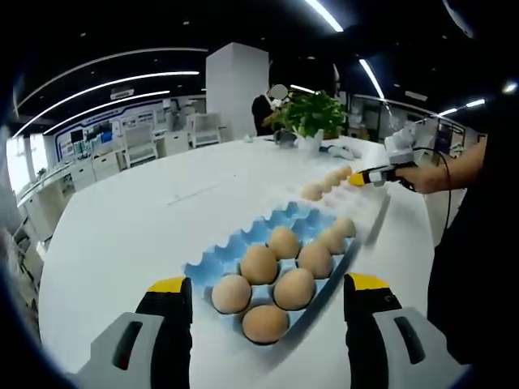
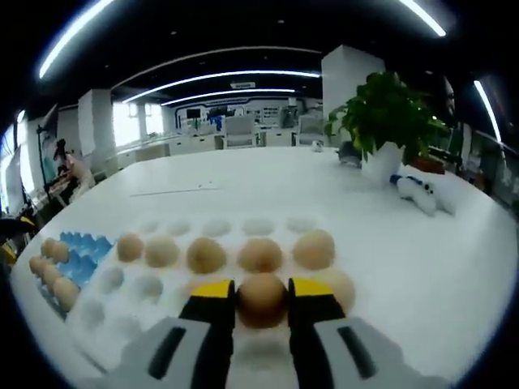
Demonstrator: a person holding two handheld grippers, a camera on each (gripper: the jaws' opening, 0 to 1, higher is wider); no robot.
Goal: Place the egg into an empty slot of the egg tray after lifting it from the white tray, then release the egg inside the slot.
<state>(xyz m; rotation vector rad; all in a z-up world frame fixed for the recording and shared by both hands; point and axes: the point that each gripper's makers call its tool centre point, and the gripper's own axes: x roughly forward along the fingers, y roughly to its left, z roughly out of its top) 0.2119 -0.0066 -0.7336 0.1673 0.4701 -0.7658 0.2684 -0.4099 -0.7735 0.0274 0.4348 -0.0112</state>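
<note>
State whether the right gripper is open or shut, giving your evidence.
Shut on an egg: the right gripper has its yellow-tipped fingers pressed against both sides of it.

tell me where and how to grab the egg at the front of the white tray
Grip the egg across its widest middle, coming from above and the near side, as the right gripper does now. It sits low in a cup of the white tray, with eggs close behind, so only its rounded upper sides are free.
</note>
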